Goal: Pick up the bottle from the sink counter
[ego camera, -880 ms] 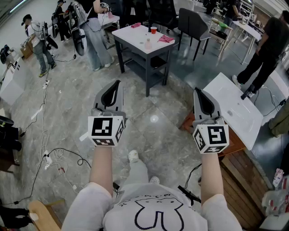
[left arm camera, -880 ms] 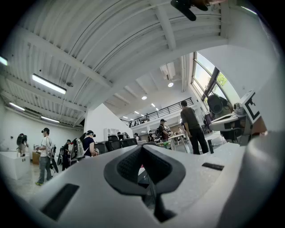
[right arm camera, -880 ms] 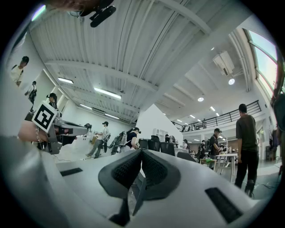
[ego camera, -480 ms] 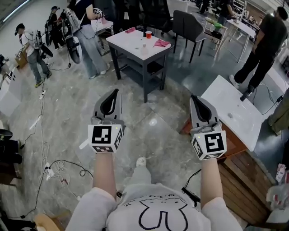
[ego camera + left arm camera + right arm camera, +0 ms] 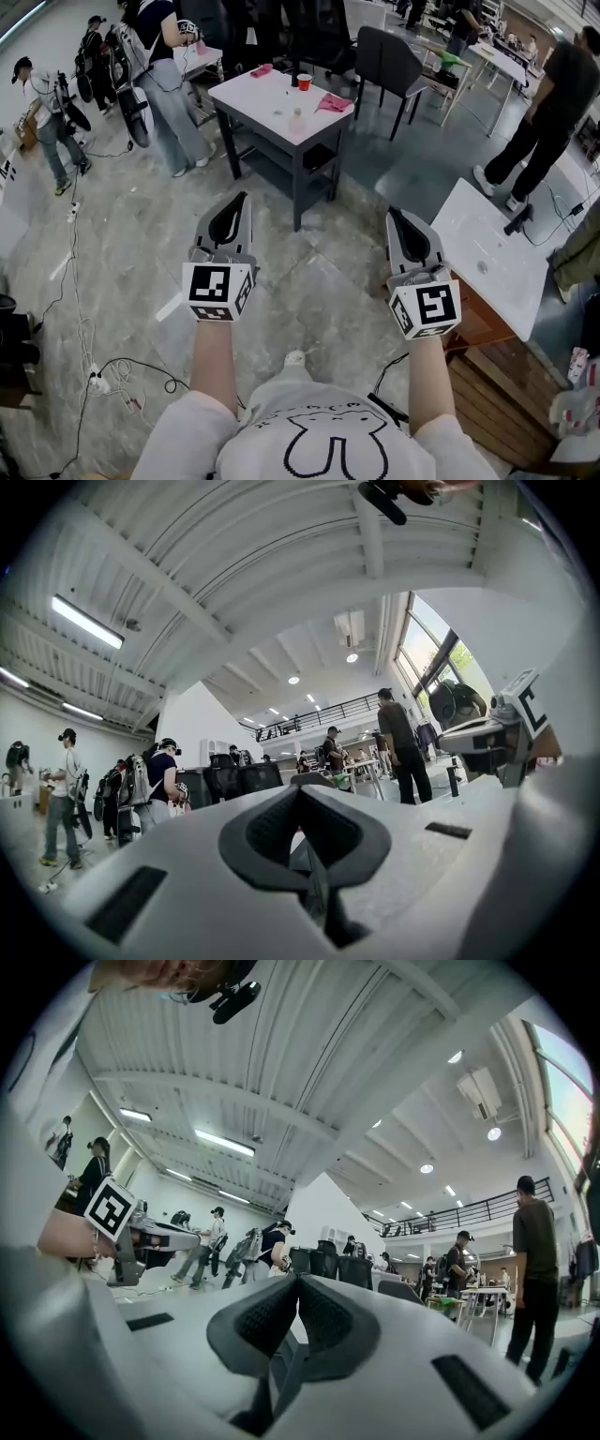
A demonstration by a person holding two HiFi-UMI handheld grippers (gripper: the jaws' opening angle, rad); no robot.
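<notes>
- My left gripper [image 5: 240,201] and right gripper [image 5: 395,216] are pale grey moulded shells.
- Their pads [image 5: 258,829] are black and finely ribbed, flaring into a spade-shaped outline.
- Dark rectangular slots [image 5: 127,902] are sunk into the shells.
- Each gripper carries a white cube [image 5: 220,286] printed with black square markers.
- I wear a light grey shirt [image 5: 253,441] with short sleeves [image 5: 173,436] and a black blocky outline drawing on the chest.
- My shoe [image 5: 294,357] is white.

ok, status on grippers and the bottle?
Left gripper shut, empty. Right gripper shut, empty. Sink counter to the right, no bottle visible on it. Nothing blocking.
</notes>
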